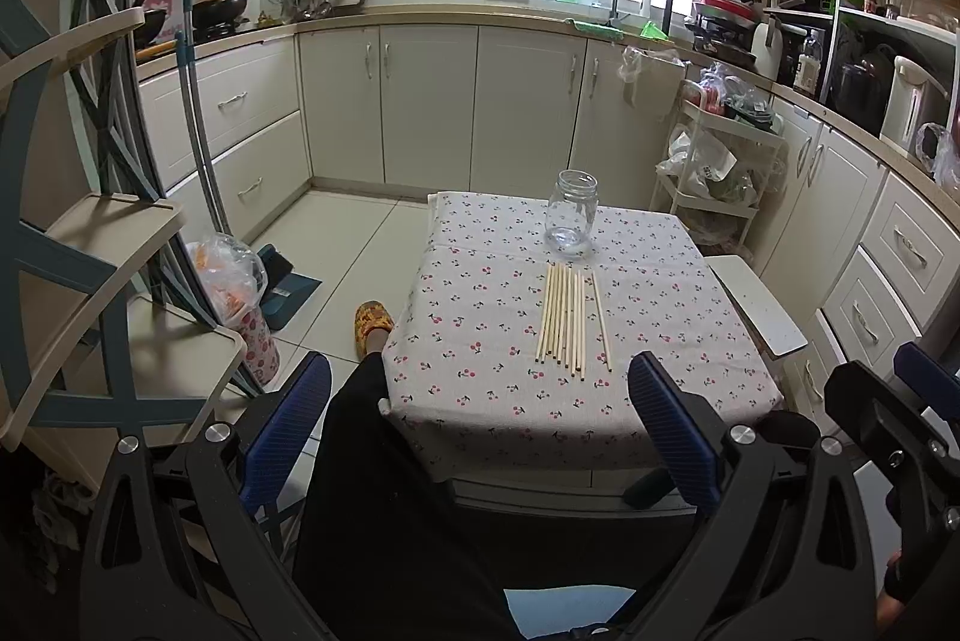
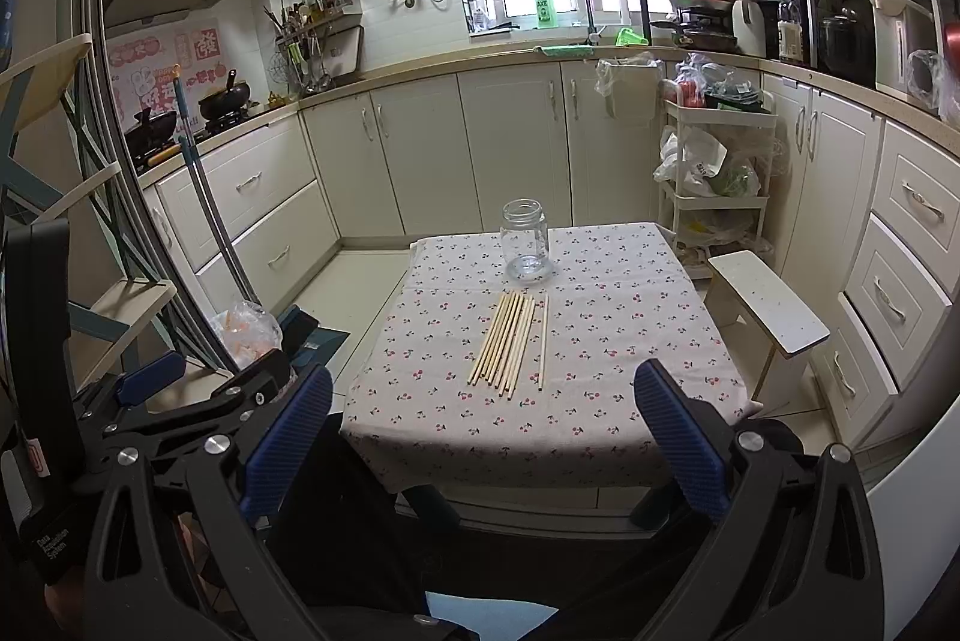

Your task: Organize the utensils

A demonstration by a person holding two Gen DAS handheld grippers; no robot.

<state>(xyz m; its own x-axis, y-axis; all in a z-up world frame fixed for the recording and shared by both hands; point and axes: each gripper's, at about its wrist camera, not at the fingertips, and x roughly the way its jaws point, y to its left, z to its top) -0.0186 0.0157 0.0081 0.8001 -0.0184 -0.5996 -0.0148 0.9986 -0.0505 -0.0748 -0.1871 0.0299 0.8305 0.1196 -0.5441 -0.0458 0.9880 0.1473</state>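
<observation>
A row of chopsticks lies side by side on the cherry-print table, just in front of the glass jar, which stands upright and open-mouthed, probably meant to receive them. One stick, possibly a pair, sits slightly apart from the jar-side bundle. The left gripper and right gripper hover short of the jar, jaws spread wide, holding nothing
</observation>
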